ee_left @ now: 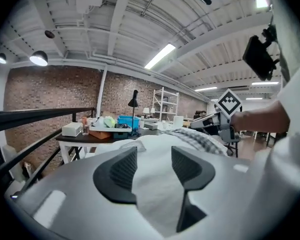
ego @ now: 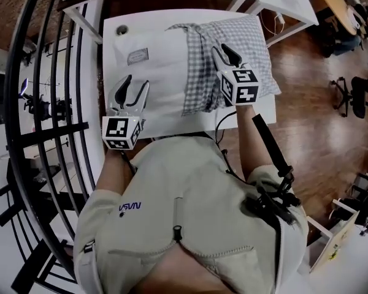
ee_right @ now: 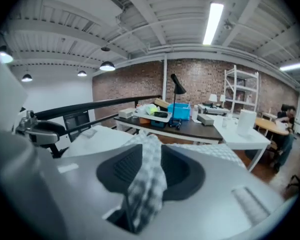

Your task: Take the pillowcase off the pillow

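Closest to the camera was the person's beige zip jacket (ego: 184, 225). Beyond it a white rectangular pillow (ego: 153, 72) lay with its long axis running from 9 to 3 o'clock. A grey-and-white checked cotton pillowcase (ego: 202, 72) covered only its 3 o'clock half. The right gripper (ego: 226, 51), the nearer one, had its jaws parted with a checked fold loose between them. The left gripper (ego: 137, 81), jaws apart over bare pillow, sat at 8 o'clock from the hem. The case probably had to slide off toward 3 o'clock.

Loft workshop, brick wall (ee_right: 205, 79), shelving (ee_right: 242, 90), cluttered workbench (ee_right: 190, 128)

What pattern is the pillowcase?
A grey-and-white checked fabric pillowcase; the head view shows it best.
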Motion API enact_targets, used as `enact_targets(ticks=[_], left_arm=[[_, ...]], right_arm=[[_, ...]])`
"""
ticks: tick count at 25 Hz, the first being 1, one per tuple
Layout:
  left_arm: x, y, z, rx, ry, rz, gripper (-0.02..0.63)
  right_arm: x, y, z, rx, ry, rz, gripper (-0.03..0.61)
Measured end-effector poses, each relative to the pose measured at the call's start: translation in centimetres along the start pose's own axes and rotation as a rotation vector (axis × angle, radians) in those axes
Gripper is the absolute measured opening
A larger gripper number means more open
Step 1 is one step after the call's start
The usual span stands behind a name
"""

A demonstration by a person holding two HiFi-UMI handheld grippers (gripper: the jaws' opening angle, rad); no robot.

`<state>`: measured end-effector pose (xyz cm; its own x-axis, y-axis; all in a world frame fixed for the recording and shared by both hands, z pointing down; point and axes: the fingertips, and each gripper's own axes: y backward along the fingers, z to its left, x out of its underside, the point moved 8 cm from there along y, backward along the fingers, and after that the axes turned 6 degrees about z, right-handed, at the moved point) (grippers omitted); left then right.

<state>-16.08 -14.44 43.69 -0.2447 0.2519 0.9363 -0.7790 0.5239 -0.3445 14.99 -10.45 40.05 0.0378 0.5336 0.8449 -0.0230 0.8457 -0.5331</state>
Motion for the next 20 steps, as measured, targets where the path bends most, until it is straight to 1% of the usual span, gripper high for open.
enact_targets(ticks=[2,4,5,6,7,8,10,13,15,17,18,19,20], left_arm=[[0.1,1.8,-2.0,0.066,-0.014,0.011,0.231],[1.0,2.8,-3.6,0.124,-0.004,0.050,0.250],[1.8,2.8,-4.1,0.149,0.010,0.083,0.264],[2.7,2.6,-4.5,0.173,0.029,0.125,0.293],[3.7,2.3,-4.8,0.199,0.049,0.171,0.326],[4.5,2.1,-5.3,0.225,0.058,0.216,0.347],[5.7,2.2,-6.6,0.270,0.033,0.286,0.352],[7.3,1.8,-8.7,0.317,-0.063,0.389,0.357],[8.9,0.7,-9.0,0.311,-0.126,0.468,0.357],[10.3,-0.3,-8.4,0.267,-0.163,0.507,0.355],[10.7,-0.8,-8.1,0.238,-0.180,0.517,0.336],[11.0,-1.2,-7.8,0.209,-0.197,0.523,0.280],[11.1,-1.6,-7.5,0.184,-0.216,0.525,0.217]], right_arm=[[2.1,3.5,2.3,-0.011,-0.009,0.000,0.115],[4.3,6.0,4.4,-0.018,-0.006,0.037,0.115],[5.4,6.8,5.4,-0.016,-0.010,0.068,0.115],[6.3,7.5,6.2,-0.011,-0.020,0.103,0.115],[7.4,8.0,7.0,-0.002,-0.032,0.136,0.131],[8.5,8.6,7.7,0.006,-0.043,0.167,0.132],[10.9,9.3,8.9,0.003,-0.062,0.227,0.133],[14.1,8.8,10.0,-0.062,-0.084,0.320,0.164],[15.4,7.3,10.6,-0.105,-0.066,0.361,0.164],[15.9,5.6,11.3,-0.128,-0.032,0.373,0.163],[15.9,4.8,11.6,-0.132,-0.014,0.373,0.163],[15.7,4.2,11.8,-0.130,0.002,0.372,0.158],[15.4,3.8,11.9,-0.122,0.022,0.372,0.132]])
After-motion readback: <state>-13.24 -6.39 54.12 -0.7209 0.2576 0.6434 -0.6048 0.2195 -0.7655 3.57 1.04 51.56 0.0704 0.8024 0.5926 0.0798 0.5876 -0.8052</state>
